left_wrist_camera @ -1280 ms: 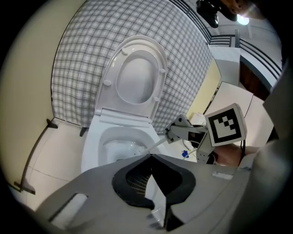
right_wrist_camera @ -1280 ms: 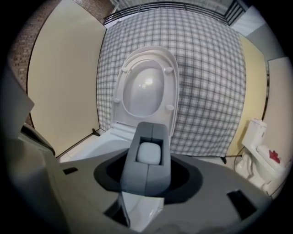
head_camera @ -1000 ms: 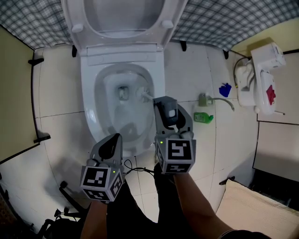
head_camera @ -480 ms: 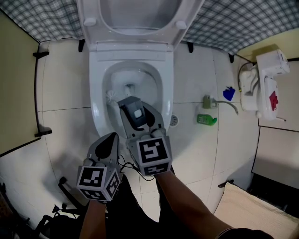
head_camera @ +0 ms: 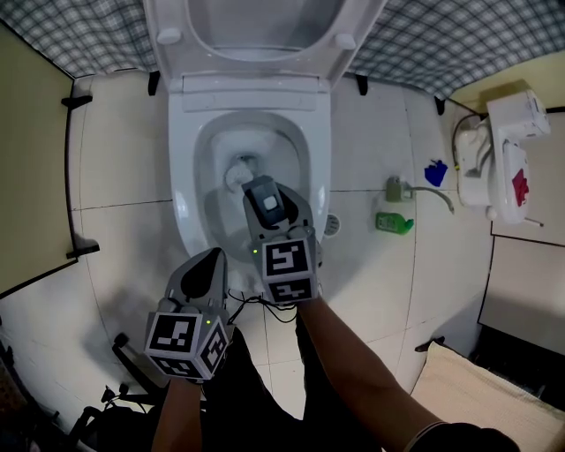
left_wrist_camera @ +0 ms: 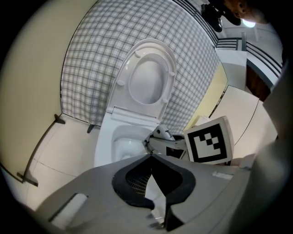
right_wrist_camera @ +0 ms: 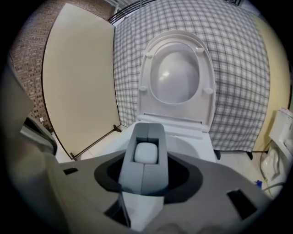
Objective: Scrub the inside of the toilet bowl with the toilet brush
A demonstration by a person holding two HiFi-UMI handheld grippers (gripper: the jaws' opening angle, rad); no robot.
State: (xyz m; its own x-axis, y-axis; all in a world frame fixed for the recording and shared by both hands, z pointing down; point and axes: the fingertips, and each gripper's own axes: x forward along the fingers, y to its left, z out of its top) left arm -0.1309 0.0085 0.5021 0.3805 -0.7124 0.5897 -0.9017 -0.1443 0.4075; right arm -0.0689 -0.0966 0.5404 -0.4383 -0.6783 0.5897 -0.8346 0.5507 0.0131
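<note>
Entry: lid and seat (head_camera: 256,26) stand raised, and the toilet bowl (head_camera: 320,168) is open below me. My right hand-held gripper (head_camera: 272,225) is over the bowl's 6 o'clock edge. Its jaws are clamped fairly wide apart around the grey handle of the toilet brush (head_camera: 237,173), and the right gripper view shows that handle filling the gap between them. The pale brush head is down inside the bowl, just at 9 o'clock of the drain hole and low on the inner wall. My left hand-held gripper (head_camera: 208,269) hangs outside the bowl near its 7 o'clock rim, jaws drawn together on nothing, taking no part. Judgement: the scrub is under way, with the brush in hand and in the bowl. I cannot tell from the porcelain how much of the wall has been covered. I count the upper walls, the under-rim band from 12 round to 6 o'clock and stowing the brush as left to do.
</note>
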